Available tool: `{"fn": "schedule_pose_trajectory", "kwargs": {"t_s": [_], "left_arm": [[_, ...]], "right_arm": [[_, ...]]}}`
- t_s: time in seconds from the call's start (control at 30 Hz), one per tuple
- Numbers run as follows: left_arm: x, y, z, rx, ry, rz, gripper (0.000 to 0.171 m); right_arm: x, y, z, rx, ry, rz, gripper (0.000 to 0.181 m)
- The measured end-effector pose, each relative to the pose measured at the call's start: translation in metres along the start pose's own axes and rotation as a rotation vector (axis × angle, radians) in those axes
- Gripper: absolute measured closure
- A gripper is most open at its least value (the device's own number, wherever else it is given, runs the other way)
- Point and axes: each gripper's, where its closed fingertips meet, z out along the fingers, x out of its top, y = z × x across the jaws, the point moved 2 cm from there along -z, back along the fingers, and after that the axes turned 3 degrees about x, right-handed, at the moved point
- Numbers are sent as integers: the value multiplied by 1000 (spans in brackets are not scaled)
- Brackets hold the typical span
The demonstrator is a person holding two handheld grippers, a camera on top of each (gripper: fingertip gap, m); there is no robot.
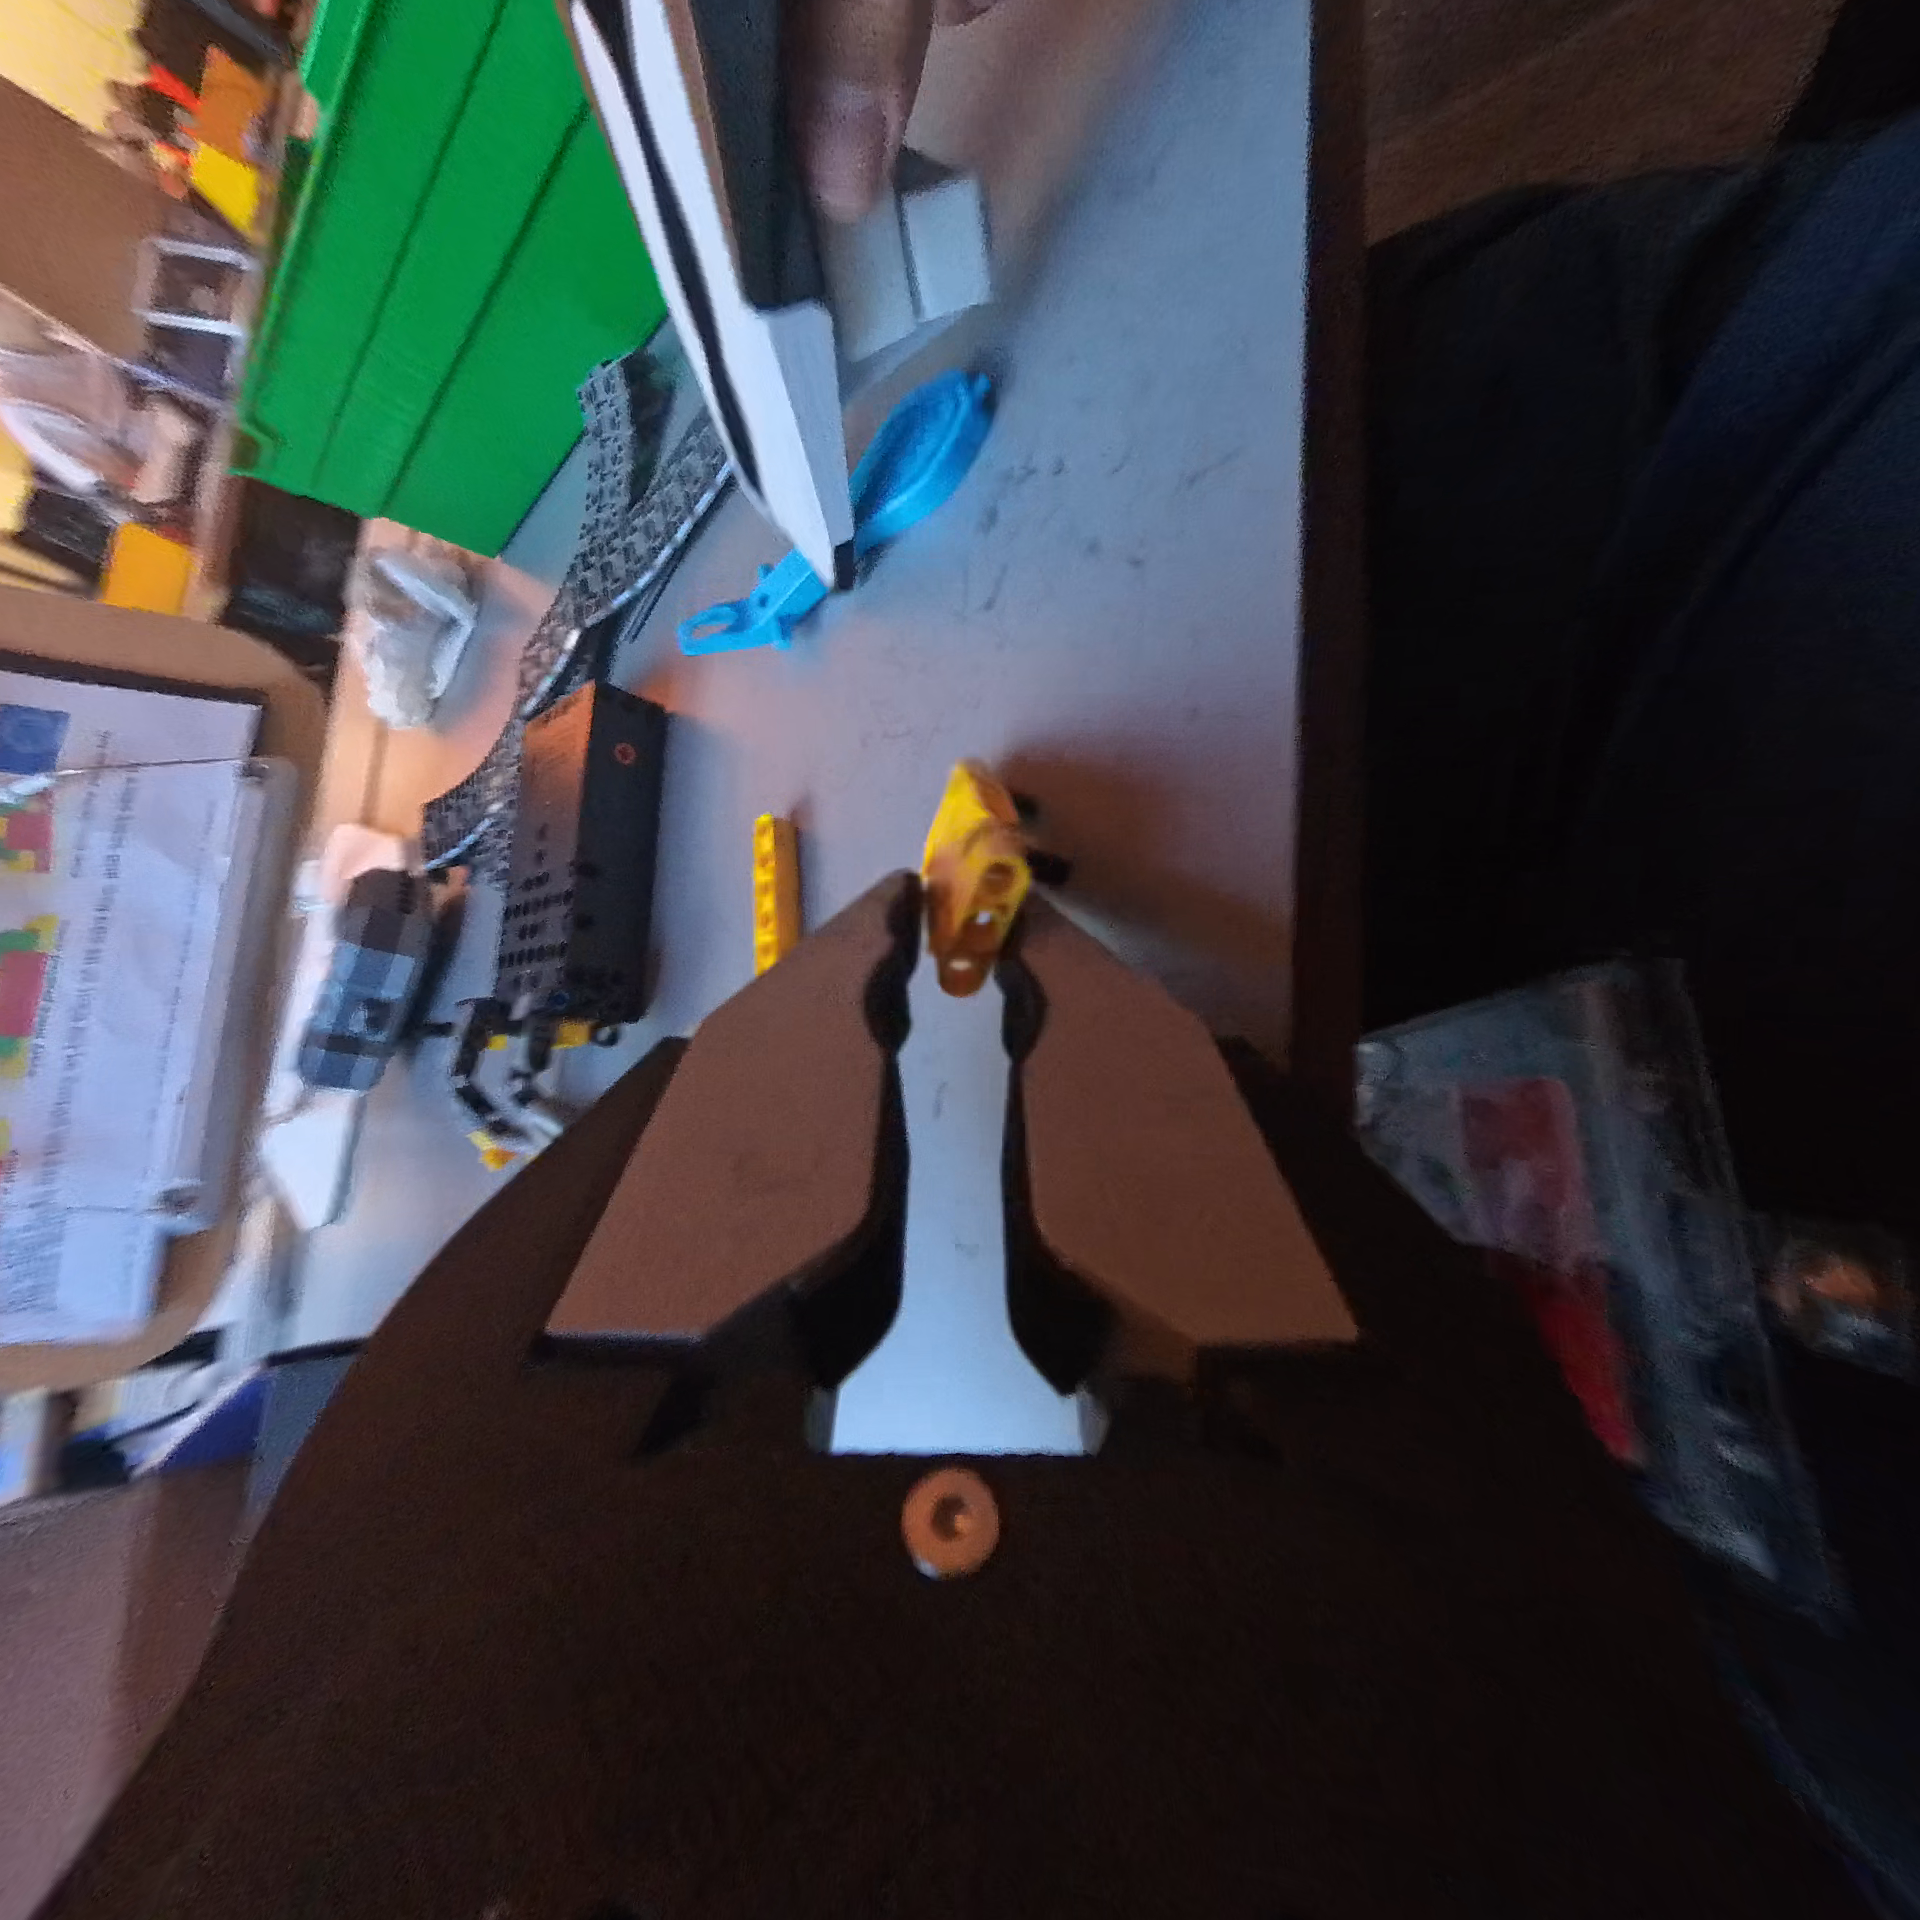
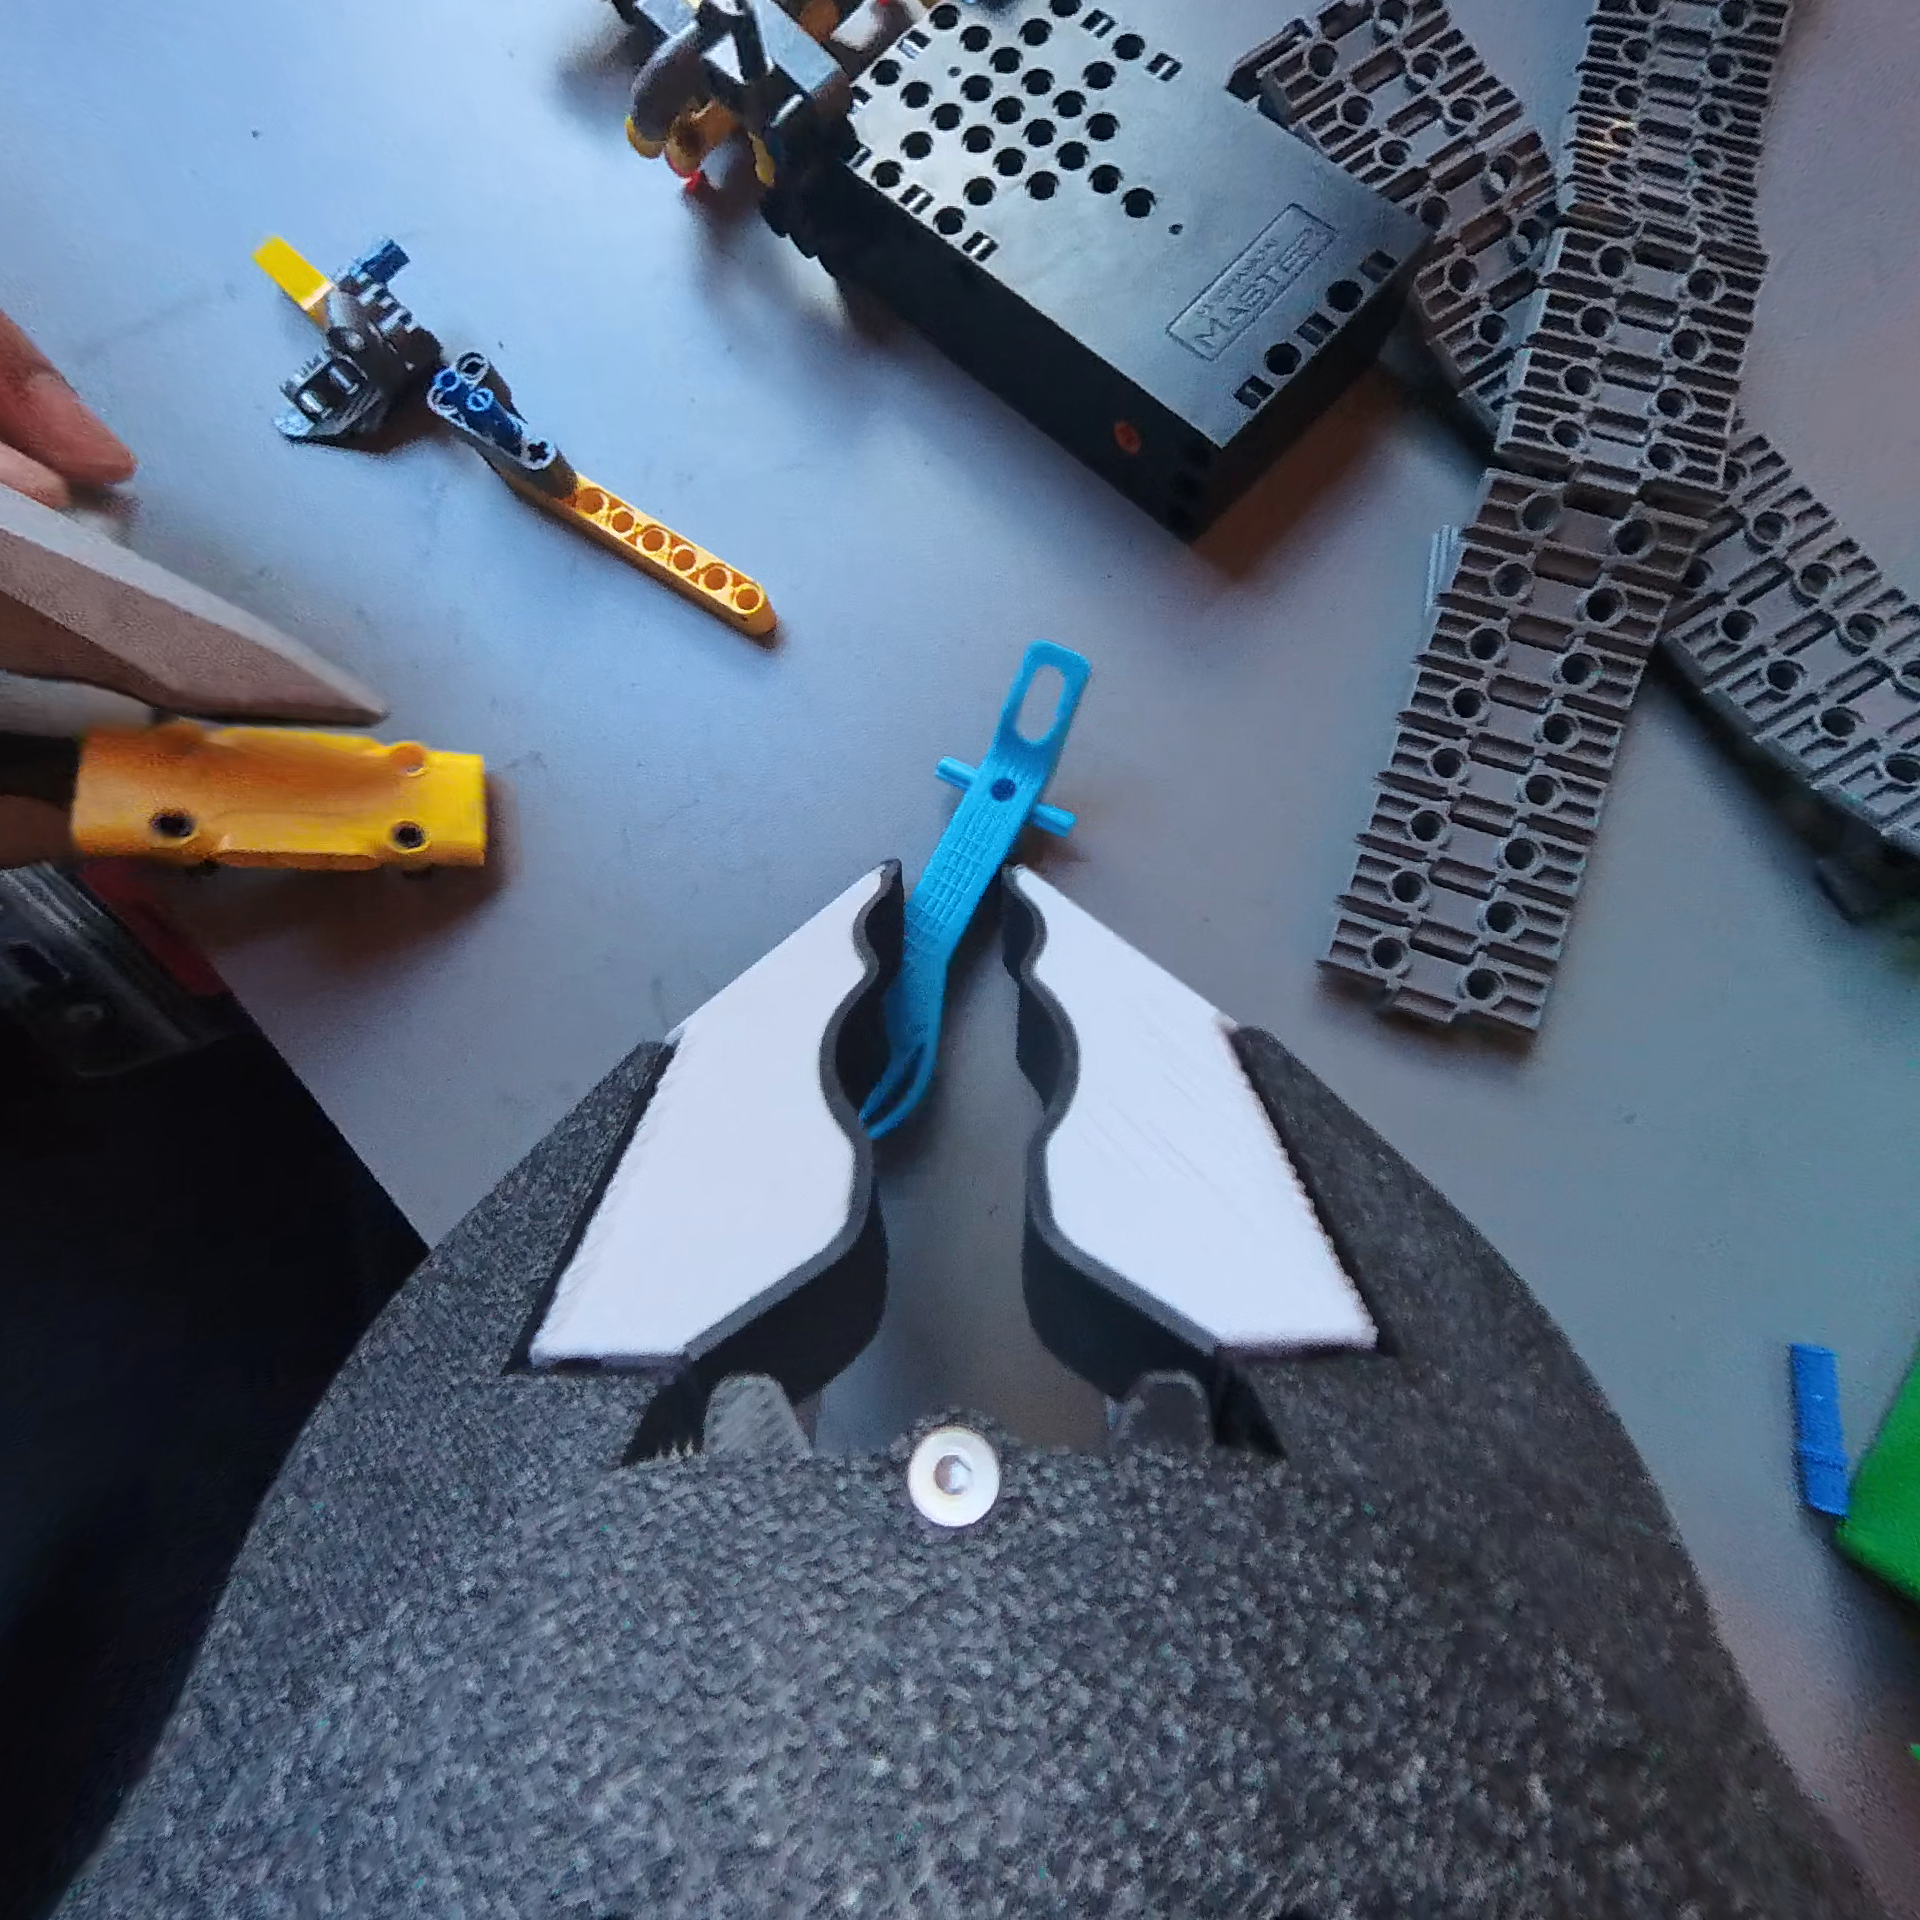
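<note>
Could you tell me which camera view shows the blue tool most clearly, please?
The right wrist view: the blue tool lies sharp between the right gripper's fingertips. In the left wrist view it is blurred and partly hidden behind that gripper.

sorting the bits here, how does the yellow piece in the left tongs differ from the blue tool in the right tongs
The yellow piece is broad and blocky with round holes along its side; the blue tool is thin and flat, with a slotted loop at one end and a forked tip at the other. The yellow piece is gripped at its end by the left tongs, most of it sticking out; the blue tool runs lengthwise between the right tongs. Both are plastic and over the grey table.
</note>
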Motion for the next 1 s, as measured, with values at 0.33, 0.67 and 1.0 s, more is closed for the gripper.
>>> {"fn": "schedule_pose_trajectory", "kwargs": {"t_s": [0.33,0.67,1.0], "left_arm": [[-2,-14,7,76,-96,-45,138],[0,-14,9,76,-83,-116,133],[-3,-5,13,154,-89,186,163]], "right_arm": [[3,-24,-13,280,116,63,172],[5,-39,-20,509,163,176,173],[-9,-21,-13,263,62,84,173]]}}
